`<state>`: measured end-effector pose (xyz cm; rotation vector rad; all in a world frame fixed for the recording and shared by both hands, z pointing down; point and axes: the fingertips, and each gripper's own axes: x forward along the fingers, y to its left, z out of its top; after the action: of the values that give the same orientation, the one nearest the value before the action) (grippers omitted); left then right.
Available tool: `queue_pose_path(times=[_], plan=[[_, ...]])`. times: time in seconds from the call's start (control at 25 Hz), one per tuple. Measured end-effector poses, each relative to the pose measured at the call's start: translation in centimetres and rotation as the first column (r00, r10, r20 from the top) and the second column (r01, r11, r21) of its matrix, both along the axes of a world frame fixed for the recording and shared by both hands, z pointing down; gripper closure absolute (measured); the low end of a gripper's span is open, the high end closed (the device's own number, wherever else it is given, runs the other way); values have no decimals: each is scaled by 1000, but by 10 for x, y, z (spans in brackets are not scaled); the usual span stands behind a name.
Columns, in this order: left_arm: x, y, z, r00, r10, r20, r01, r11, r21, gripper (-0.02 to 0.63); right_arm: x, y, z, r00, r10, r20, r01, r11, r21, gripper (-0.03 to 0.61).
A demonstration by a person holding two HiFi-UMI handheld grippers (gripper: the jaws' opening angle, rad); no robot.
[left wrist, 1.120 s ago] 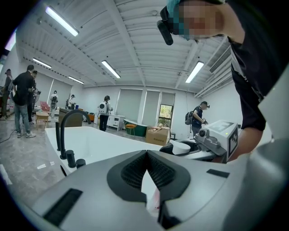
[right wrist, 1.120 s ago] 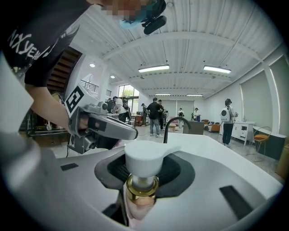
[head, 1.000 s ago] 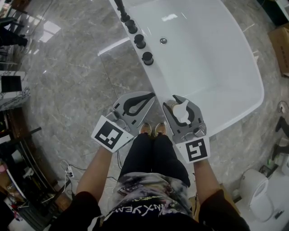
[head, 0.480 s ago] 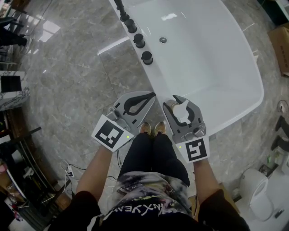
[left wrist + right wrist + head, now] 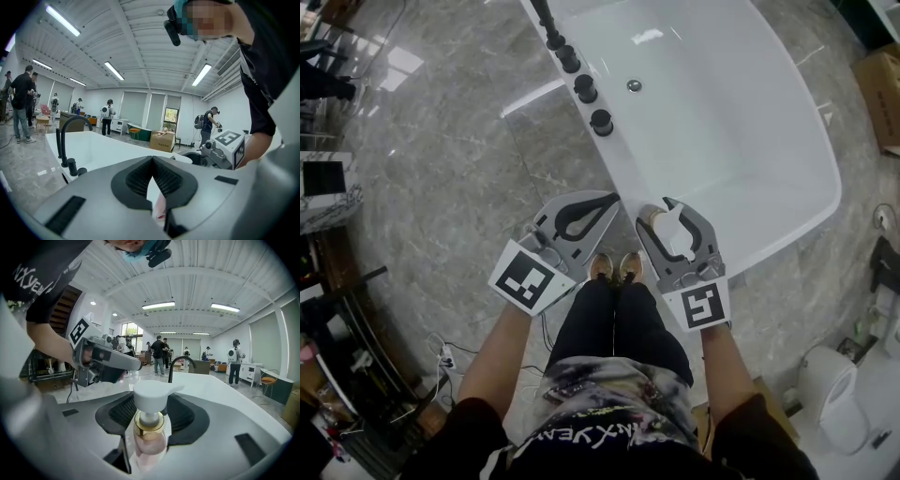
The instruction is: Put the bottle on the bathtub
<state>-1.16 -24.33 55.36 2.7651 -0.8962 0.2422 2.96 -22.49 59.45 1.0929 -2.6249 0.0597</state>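
Note:
My right gripper [image 5: 666, 216] is shut on a pump bottle [image 5: 669, 229] and holds it upright just over the near rim of the white bathtub [image 5: 623, 173]. In the right gripper view the bottle [image 5: 149, 439] shows pink liquid, a gold collar and a white pump head, squeezed between the dark pads [image 5: 187, 416]. The tub [image 5: 213, 387] stretches out beyond it. To the left, above the grey floor beside the tub, my left gripper [image 5: 612, 200] is shut with nothing in it. Its jaws meet at the tip in the left gripper view [image 5: 152, 158].
A black faucet [image 5: 551, 21] and black knobs [image 5: 601, 122] stand along the tub's left rim. The person's shoes [image 5: 616, 267] are against the tub's near end. A toilet [image 5: 836, 405] is at bottom right, a cardboard box [image 5: 887, 89] at right, and people [image 5: 22, 105] stand far off.
Almost nothing: the whole view has shifted a little, while both grippers keep the same pose and the bottle stays in the right one.

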Motion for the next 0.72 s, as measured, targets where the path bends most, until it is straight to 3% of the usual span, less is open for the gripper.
queue_pose_path(times=[0.52,0.72], plan=[[0,18,-29,1000,13,9,-13,1000,-3,603,18,25,-13,998,36,-54,-38,998,-53,377],[5,27,-45,1000,29,8,-30,1000,3,603,25,34,-32,997,56,-52,-58,998,-36,377]])
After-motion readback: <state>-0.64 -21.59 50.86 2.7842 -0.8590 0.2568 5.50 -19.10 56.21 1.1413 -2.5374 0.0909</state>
